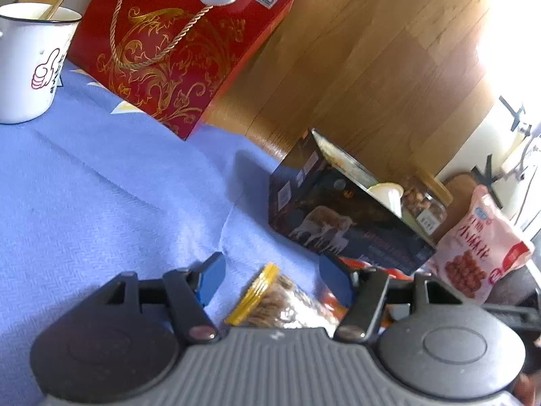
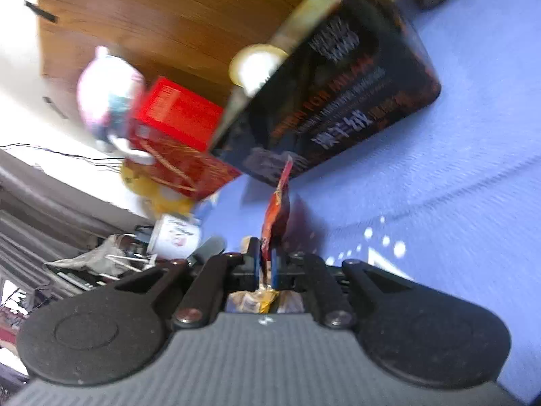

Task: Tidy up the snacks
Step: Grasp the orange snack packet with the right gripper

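Observation:
My left gripper (image 1: 274, 274) is open, its blue fingertips (image 1: 211, 272) spread over the blue cloth. A clear snack jar with a yellow lid (image 1: 257, 292) lies on its side between them. A dark open box (image 1: 341, 216) with snacks inside stands ahead on the right, with a pink snack bag (image 1: 476, 247) beside it. My right gripper (image 2: 267, 264) is shut on an orange-red snack packet (image 2: 277, 209), held edge-on above the cloth in front of the dark box (image 2: 338, 101).
A red gift box with a gold rope handle (image 1: 169, 54) stands at the back, also in the right wrist view (image 2: 175, 132). A white enamel mug (image 1: 30, 61) holding chopsticks sits far left. A wooden cabinet (image 1: 372, 61) lies behind. Blue cloth (image 1: 101, 186) covers the table.

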The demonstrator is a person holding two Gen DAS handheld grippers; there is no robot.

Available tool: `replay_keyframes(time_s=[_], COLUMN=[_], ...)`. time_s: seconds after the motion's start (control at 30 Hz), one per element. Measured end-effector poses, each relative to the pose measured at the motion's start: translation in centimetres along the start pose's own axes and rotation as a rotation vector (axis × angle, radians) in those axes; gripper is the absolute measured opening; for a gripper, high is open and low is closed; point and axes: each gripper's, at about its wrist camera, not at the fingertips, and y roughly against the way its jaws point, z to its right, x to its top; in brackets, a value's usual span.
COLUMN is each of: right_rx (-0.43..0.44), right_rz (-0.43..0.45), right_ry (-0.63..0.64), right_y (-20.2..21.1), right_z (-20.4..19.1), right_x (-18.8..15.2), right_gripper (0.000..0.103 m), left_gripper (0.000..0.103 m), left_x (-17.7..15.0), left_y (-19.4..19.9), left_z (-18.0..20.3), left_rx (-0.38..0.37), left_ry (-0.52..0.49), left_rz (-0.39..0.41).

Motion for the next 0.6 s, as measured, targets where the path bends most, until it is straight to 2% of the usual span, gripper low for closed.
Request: replay_keyframes(time_s=[0.1,0.2,0.33,0.5,0.6], right_rx=[0.086,0.158,0.128,0.110,0.109], right_rz=[0.001,-0.078,-0.179,-0.266,-0.280], right_ry=[0.035,0.110,0.251,0.303,0.338], right_y=[2.5,3.7,3.6,1.7,1.2], right_z=[-0.6,-1.5,-2.5,-2.5,-2.6], right_x=[-1.3,-3.2,-5.6,-7.4,-7.7], right_gripper=[0.009,0.009,0.009,0.009,0.009], left_gripper=[0.062,0.062,0.062,0.062,0.064], left_x=[0.2,0.1,-0.9,-3.4,-4.6], left_y=[0.8,2.0,3.5,5.3,5.8], left_z=[-0.3,-0.3,0.6,1.0,0.8], left_rx=[-0.026,-0.063,-0.080,-0.110,-0.147], left_ry=[0.023,0.044,0.023,-0.005,0.014], left_rz=[0.017,0.012,-0.049,-0.163,-0.211])
